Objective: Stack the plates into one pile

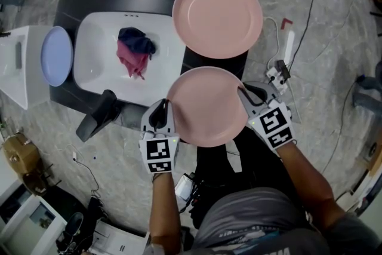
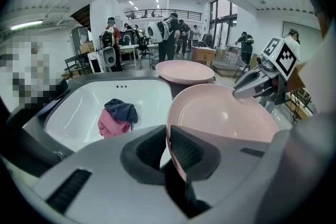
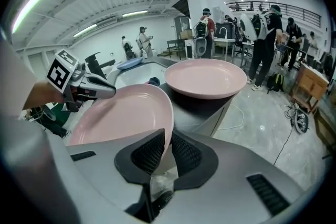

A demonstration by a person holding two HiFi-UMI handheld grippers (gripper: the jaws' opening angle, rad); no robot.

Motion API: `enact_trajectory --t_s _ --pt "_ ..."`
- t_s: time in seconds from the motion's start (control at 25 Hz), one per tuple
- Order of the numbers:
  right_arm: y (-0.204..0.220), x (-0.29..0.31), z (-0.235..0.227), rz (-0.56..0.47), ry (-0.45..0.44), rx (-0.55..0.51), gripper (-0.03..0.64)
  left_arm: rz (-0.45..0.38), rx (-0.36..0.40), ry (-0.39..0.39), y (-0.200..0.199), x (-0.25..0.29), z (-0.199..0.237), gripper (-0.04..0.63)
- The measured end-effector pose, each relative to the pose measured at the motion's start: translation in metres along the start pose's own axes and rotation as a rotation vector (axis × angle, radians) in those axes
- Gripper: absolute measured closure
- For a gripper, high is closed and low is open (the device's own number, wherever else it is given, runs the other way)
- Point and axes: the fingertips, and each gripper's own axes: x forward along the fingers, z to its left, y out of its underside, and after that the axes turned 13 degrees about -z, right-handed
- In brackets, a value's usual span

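Observation:
Two pink plates are in play. One pink plate [image 1: 217, 16] [image 2: 185, 71] [image 3: 206, 77] rests on the dark counter to the right of the sink. The nearer pink plate [image 1: 206, 106] [image 2: 226, 113] [image 3: 121, 115] hangs between my grippers, just in front of the counter's edge. My left gripper [image 1: 164, 111] [image 2: 167, 152] is shut on its left rim. Opposite it, my right gripper [image 1: 246, 95] [image 3: 168, 152] is shut on the right rim. A light blue plate [image 1: 56, 55] [image 3: 130, 63] lies on the white unit left of the sink.
The white sink [image 1: 95, 39] holds a crumpled pink and navy cloth [image 1: 135, 49] [image 2: 116, 118]. A black faucet [image 1: 98, 116] juts out at the sink's near edge. Cables and a white plug strip [image 1: 279, 71] lie on the floor at the right. People stand far off in the hall.

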Motion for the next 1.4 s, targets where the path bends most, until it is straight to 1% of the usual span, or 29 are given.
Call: enact_trajectory --t_s 0.2,0.4,0.6,1.04,1.4 --pt "-0.004 0.000 -0.005 -0.006 0.031 0.046 0.565 0.021 -0.036 -0.002 -0.002 0.000 -0.002 0.572" --pt "-0.019 -0.009 -0.013 -0.029 0.065 0.025 0.571 0.009 -0.038 0.002 -0.013 -0.005 -0.010 0.575" --pt "-0.037 -0.017 -0.019 -0.042 0.086 0.008 0.575 -0.026 -0.046 -0.007 -0.035 -0.010 -0.011 0.578" --pt "-0.086 -0.029 -0.029 -0.111 0.142 -0.007 0.575 -0.102 -0.004 0.000 -0.092 -0.007 0.004 0.580" --pt "-0.133 -0.040 -0.043 -0.172 0.216 -0.028 0.577 -0.180 0.027 0.024 -0.141 0.000 0.016 0.581"
